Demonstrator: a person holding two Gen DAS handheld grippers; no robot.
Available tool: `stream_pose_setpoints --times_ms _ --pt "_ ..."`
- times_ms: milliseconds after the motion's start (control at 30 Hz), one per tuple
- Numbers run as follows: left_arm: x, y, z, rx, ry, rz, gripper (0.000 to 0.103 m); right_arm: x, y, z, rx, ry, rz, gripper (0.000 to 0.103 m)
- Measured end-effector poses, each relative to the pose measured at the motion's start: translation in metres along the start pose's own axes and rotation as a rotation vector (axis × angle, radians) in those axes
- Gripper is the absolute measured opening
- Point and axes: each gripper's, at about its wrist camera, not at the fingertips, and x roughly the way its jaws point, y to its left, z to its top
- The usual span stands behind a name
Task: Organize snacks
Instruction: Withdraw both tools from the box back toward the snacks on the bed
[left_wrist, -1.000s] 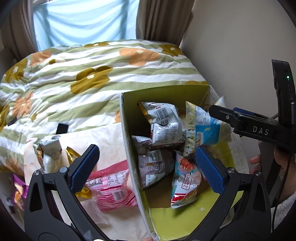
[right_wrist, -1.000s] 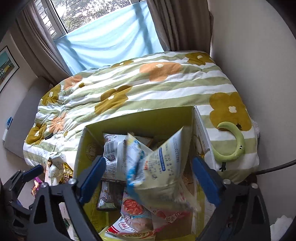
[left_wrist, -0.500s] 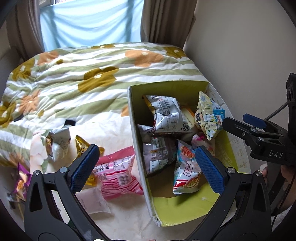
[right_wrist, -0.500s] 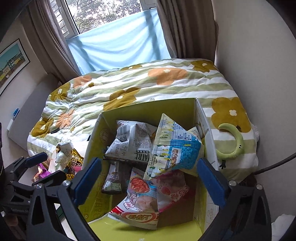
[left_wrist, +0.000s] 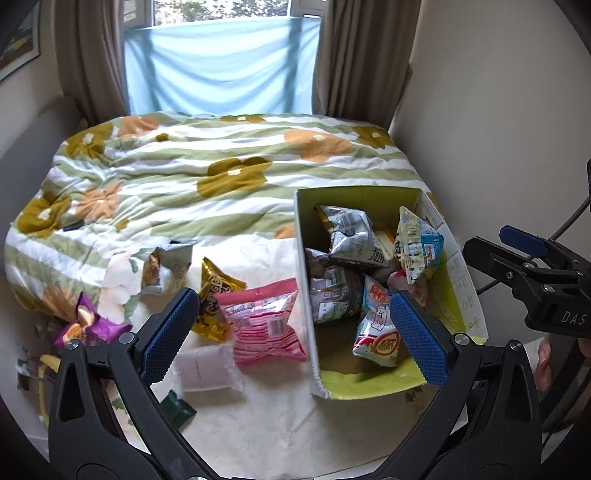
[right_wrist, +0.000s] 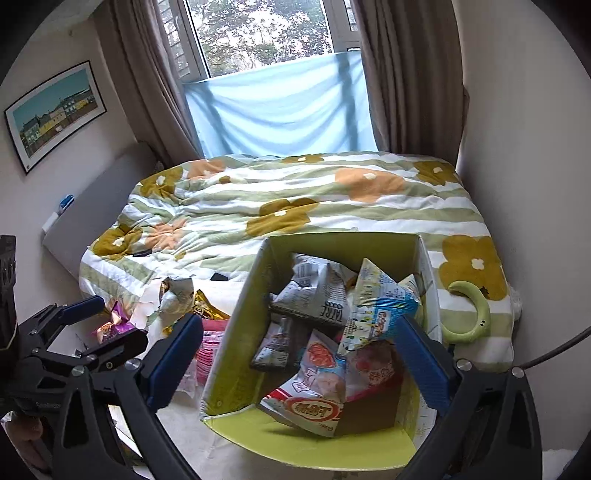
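A cardboard box (left_wrist: 305, 266) with a yellow-green inside stands on the bed's near right; several snack packets lie in it. A blue-and-white packet (left_wrist: 419, 245) leans against its right wall, also in the right wrist view (right_wrist: 382, 308). Left of the box lie a pink packet (left_wrist: 262, 323), a gold packet (left_wrist: 214, 295), a silver packet (left_wrist: 166, 260), a purple packet (left_wrist: 90, 326) and a pale packet (left_wrist: 208, 369). My left gripper (left_wrist: 291, 299) hangs open above the pink packet and the box wall. My right gripper (right_wrist: 299, 321) is open and empty above the box (right_wrist: 236, 325).
A striped floral duvet (left_wrist: 221, 173) covers the bed. A wall (left_wrist: 498, 129) runs close along the box's right side. A green curved object (right_wrist: 476, 314) lies right of the box. A small dark green item (left_wrist: 180, 406) lies near the front edge.
The right gripper let the blue-and-white packet drop into the box, where it now leans on the right wall. Both grippers have pulled back and up, away from the box.
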Motion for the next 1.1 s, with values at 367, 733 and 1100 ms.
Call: stream_pose_setpoints --times_ms 367,733,1100 --pt "-0.043 0.085 -0.044 -0.111 -0.02 0.164 0.102 0.008 0.072 -0.02 -0.079 0.025 0.129 0.102" --pt "-0.038 0.211 -0.069 -0.09 0.05 0.218 0.103 0.032 0.176 -0.055 -0.084 0.043 0.071 0.102" --pt "0.033 0.322 -0.071 0.096 0.252 0.102 0.103 0.099 0.245 -0.112 0.19 0.159 -0.048 0.102"
